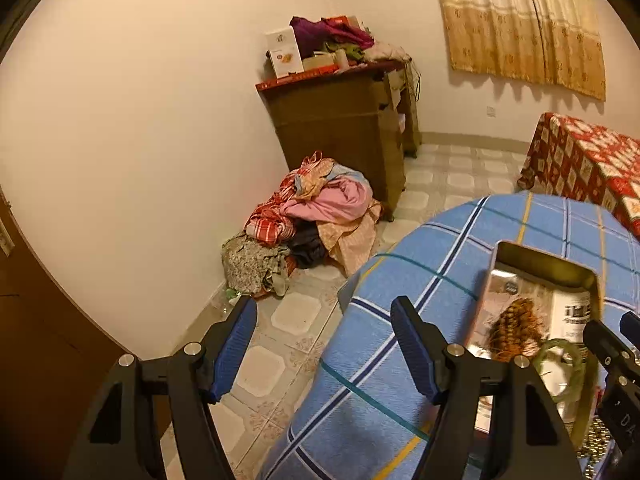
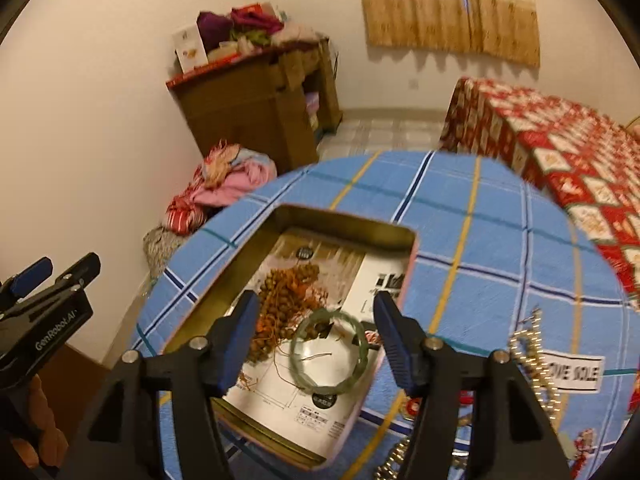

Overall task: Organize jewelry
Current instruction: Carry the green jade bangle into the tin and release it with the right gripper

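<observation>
The green bangle [image 2: 329, 350] lies in the tin box [image 2: 344, 222], both the right gripper [image 2: 316, 340] and left gripper [image 1: 324, 348] are wide open and empty, so next I think 1 picks up the gold chain [image 2: 534, 364] beside it.

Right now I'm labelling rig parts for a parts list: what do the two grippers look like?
Both match: the left gripper and right gripper have black angular linkage arms, silver round pivot bolts and textured blue finger pads. The left gripper's body, seen from the right wrist, carries white "GenRobot.AI" lettering.
</observation>
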`<move>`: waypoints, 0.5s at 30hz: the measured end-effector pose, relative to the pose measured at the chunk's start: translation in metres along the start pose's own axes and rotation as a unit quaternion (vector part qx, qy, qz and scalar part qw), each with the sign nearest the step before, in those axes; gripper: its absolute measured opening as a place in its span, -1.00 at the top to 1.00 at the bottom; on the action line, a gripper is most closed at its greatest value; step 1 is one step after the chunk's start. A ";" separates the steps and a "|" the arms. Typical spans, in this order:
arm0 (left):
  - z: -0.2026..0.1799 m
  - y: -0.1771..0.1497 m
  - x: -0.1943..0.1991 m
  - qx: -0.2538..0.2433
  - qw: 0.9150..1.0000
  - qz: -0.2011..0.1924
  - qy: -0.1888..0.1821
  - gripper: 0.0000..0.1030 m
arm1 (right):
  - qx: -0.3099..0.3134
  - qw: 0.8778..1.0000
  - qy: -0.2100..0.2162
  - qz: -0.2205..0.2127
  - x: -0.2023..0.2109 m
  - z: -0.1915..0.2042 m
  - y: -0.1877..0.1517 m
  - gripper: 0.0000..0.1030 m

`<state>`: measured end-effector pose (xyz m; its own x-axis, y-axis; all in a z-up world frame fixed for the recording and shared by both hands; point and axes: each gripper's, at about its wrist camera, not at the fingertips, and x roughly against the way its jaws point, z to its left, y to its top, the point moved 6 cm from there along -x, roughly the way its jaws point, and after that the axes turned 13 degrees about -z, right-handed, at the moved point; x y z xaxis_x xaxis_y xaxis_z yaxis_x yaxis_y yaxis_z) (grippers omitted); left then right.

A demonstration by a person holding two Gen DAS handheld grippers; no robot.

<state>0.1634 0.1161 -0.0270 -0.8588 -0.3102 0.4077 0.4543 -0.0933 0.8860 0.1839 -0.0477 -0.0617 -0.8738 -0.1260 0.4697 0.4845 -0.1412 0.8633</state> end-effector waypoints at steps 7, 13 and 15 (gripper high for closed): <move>-0.007 0.010 0.026 0.000 1.000 -0.019 -0.019 -0.36 | -0.016 0.999 -0.016 -0.034 0.028 -0.009 0.013 -0.22; -0.011 0.021 0.053 0.008 0.998 -0.039 -0.041 -0.36 | -0.027 0.998 -0.024 -0.056 0.054 -0.018 0.020 -0.22; -0.014 0.024 0.062 0.010 0.998 -0.045 -0.051 -0.36 | -0.029 0.997 -0.028 -0.063 0.063 -0.022 0.021 -0.22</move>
<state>0.1247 0.0814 0.0164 -0.9158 -0.2032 0.3465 0.3709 -0.0964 0.9237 0.1395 -0.0804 -0.0181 -0.9278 -0.0483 0.3700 0.3716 -0.2084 0.9047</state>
